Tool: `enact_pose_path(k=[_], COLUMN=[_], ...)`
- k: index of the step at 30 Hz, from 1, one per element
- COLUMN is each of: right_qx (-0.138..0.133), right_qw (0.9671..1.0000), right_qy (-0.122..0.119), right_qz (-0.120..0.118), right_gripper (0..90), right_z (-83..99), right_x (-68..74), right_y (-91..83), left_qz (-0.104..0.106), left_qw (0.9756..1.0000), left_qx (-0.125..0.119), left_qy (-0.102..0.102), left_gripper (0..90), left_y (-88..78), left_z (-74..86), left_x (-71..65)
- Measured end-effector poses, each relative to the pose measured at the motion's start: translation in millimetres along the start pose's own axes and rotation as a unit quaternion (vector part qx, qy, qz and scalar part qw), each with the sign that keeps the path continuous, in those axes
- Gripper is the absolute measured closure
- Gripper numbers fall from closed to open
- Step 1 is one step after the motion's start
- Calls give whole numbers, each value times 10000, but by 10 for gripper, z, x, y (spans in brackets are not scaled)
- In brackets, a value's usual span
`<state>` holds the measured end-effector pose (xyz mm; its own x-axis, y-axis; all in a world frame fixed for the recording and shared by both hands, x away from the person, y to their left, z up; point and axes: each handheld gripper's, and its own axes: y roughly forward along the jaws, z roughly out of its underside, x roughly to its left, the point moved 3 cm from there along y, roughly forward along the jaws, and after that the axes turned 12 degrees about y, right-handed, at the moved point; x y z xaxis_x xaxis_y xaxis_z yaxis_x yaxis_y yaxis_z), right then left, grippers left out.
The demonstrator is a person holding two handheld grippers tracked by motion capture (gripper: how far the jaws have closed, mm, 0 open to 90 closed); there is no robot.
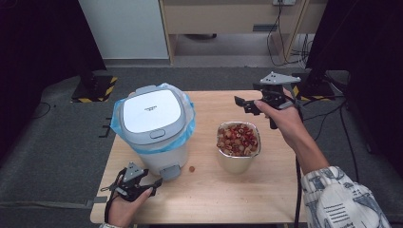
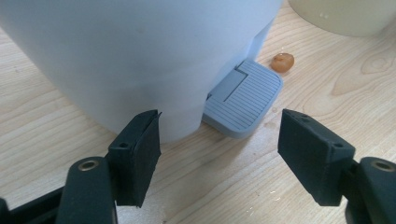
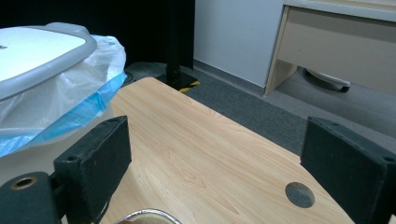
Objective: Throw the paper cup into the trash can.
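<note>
The left gripper point(image 1: 154, 183) is sitting low at the near edge of the table point(image 1: 266, 199), its jaws spread wide and gripping nothing. Straight ahead of them, just beyond the tips, the grey ribbed foot pedal point(image 2: 243, 99) is jutting out from the base of the white pedal bin point(image 2: 140, 51). In the left gripper view the bin's rounded wall is standing right in front of the left-hand jaw, nearly touching it, while the right-hand jaw is hanging over bare wood. A small orange-brown scrap point(image 2: 283, 62) is lying on the table just past the pedal, on the side of the right-hand jaw, and the pale side of a bowl is showing farther off behind it. The bin's lid point(image 1: 151, 110) is lying shut, with a blue liner bag point(image 1: 189, 124) bulging out around the rim.

The right gripper point(image 1: 241, 104) is hovering above the far side of the table, also spread and empty. Below and slightly toward the person from it, a metal bowl point(image 1: 237, 161) full of reddish and tan food scraps point(image 1: 237, 139) is standing, well apart from the jaws; its rim is just peeking in at the bottom of the right gripper view. Off to the left-hand jaw's side in that view, the bin and its liner are rising close by. Ahead of the jaws the open tabletop is stretching away to a round grey cap point(image 3: 299, 194) set into the wood, with carpeted floor point(image 3: 243, 107) and a desk point(image 3: 341, 42) beyond.
</note>
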<state>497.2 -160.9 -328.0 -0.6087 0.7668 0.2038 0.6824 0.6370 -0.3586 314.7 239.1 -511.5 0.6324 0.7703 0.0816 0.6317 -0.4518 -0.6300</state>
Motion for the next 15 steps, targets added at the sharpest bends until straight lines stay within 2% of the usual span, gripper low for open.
enact_pose_path(k=[7,15], right_qx=[-29,-57], right_qw=[10000,9995], right_qy=[9,91], right_qz=[86,284], right_gripper=[86,75], right_z=[21,82], right_x=[-63,-184], right_y=[-49,-123], left_qz=[-76,-228], left_qw=[9999,9992], left_qx=[3,-64], left_qy=[-78,-320], left_gripper=[268,246], left_y=[-29,-115], left_z=[25,99], left_x=[42,153])
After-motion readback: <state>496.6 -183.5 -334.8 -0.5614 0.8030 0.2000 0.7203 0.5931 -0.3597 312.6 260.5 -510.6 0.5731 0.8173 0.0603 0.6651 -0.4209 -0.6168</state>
